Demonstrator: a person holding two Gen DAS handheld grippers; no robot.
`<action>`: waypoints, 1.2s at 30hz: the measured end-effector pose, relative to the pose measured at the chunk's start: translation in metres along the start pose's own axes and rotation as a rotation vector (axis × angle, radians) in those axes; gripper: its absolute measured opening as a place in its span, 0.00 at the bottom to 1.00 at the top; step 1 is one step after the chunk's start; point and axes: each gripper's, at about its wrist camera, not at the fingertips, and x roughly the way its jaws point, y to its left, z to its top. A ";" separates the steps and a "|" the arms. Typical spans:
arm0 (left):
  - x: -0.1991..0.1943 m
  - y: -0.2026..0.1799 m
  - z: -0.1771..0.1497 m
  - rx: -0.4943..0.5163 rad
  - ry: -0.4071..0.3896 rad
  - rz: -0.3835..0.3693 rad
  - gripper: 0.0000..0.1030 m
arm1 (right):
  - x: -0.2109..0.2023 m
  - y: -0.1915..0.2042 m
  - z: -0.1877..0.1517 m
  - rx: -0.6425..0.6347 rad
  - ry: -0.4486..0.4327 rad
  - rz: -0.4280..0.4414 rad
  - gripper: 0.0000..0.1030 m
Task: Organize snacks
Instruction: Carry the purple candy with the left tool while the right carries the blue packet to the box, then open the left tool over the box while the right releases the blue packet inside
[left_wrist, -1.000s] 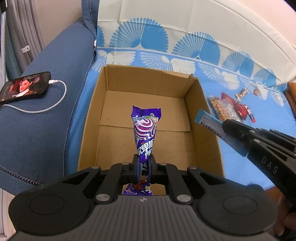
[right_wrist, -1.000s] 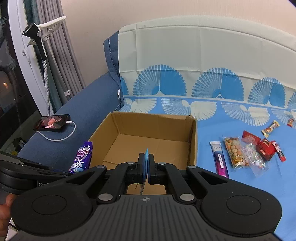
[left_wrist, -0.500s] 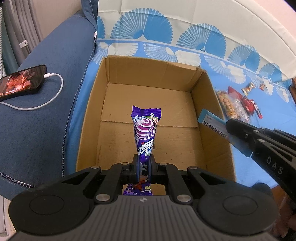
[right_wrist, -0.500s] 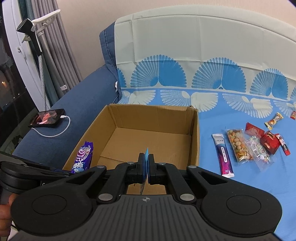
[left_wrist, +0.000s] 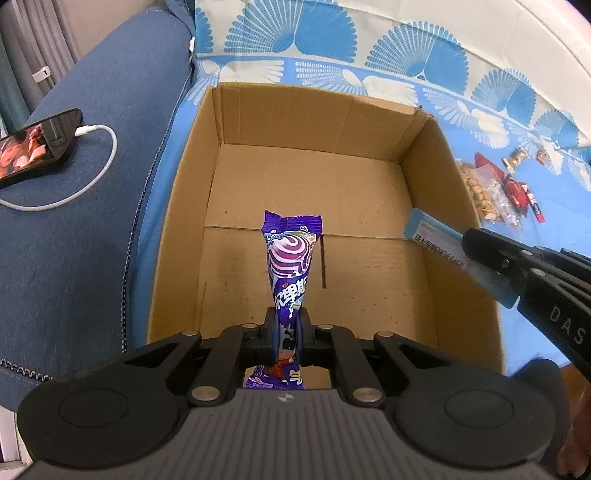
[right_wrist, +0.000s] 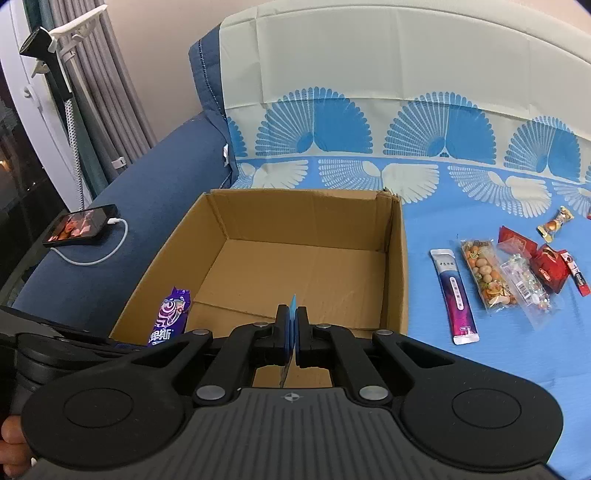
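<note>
An open cardboard box (left_wrist: 369, 192) stands on the blue patterned sheet; it also shows in the right wrist view (right_wrist: 397, 266). My left gripper (left_wrist: 287, 314) is shut on a purple snack packet (left_wrist: 290, 254), held above the box's near half; the packet also shows in the right wrist view (right_wrist: 170, 314). My right gripper (right_wrist: 291, 314) is shut on a thin light-blue sachet (right_wrist: 292, 317), seen edge-on. In the left wrist view that sachet (left_wrist: 436, 242) hangs over the box's right wall in my right gripper (left_wrist: 469, 251).
Several loose snacks lie on the sheet right of the box: a purple-white stick pack (right_wrist: 456, 295), a nut bag (right_wrist: 485, 271), red packets (right_wrist: 546, 264). A phone (right_wrist: 81, 225) on a white cable lies on the dark blue cushion at left.
Both grippers have moved forward and closer to the box, which now looms larger. The packet and the sachet have come over the box. Both grips are unchanged.
</note>
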 end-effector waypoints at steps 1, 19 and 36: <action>0.002 -0.001 0.001 0.004 0.002 0.004 0.09 | 0.002 0.000 0.000 0.001 0.002 -0.002 0.03; -0.013 0.006 -0.012 -0.003 -0.031 0.075 1.00 | 0.008 -0.010 -0.014 0.159 0.107 0.030 0.76; -0.083 0.003 -0.067 -0.048 -0.127 0.064 1.00 | -0.082 0.014 -0.051 0.109 0.002 -0.017 0.87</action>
